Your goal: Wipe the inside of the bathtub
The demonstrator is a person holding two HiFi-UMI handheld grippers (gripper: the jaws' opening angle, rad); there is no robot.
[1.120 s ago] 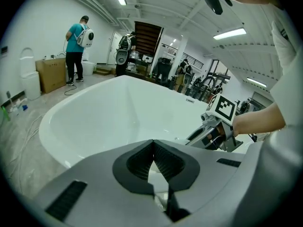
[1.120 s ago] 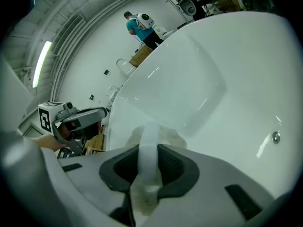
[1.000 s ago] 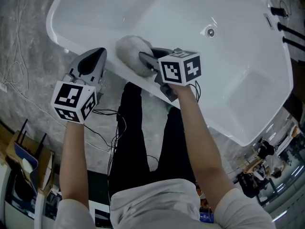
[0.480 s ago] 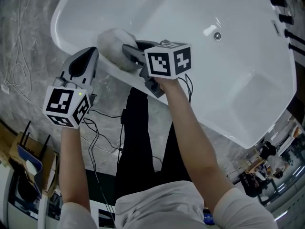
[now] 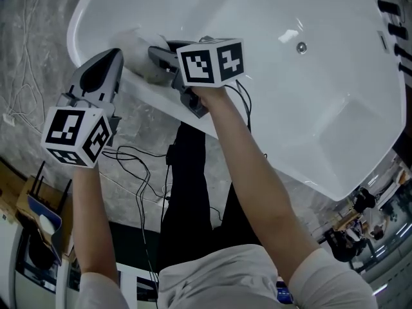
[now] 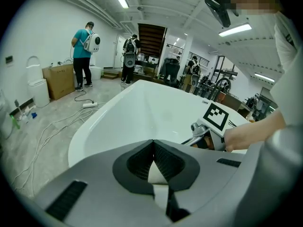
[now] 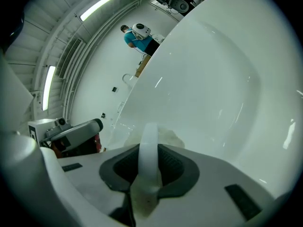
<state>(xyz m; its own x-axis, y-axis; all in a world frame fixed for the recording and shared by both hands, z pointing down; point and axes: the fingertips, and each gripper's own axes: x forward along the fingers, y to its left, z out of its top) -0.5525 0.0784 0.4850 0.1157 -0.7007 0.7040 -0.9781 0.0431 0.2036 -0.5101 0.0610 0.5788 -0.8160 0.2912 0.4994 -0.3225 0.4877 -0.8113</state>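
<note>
The white bathtub (image 5: 277, 114) fills the top of the head view, its drain (image 5: 301, 46) at the upper right. My right gripper (image 5: 156, 58) is shut on the white handle (image 7: 149, 148) of a fluffy pale wiping pad (image 5: 136, 44). The pad presses on the tub's inner wall, just inside the near rim at the tub's left end. It shows past the jaws in the right gripper view, as the pad (image 7: 169, 137). My left gripper (image 5: 111, 58) hangs shut and empty just outside the rim, left of the pad. In its own view, the left gripper (image 6: 152, 144) has its jaws meeting at the tips.
Cables (image 5: 22, 76) lie on the grey marble floor left of the tub, and more cable (image 5: 138, 169) runs by the person's black trousers (image 5: 193, 192). Black fixtures (image 5: 393, 11) sit at the tub's far right. People (image 6: 84, 56) and a cardboard box (image 6: 57, 79) stand far behind.
The right gripper has slid the pad leftward along the near inner wall toward the tub's end. The left gripper has drifted left with it, still shut.
</note>
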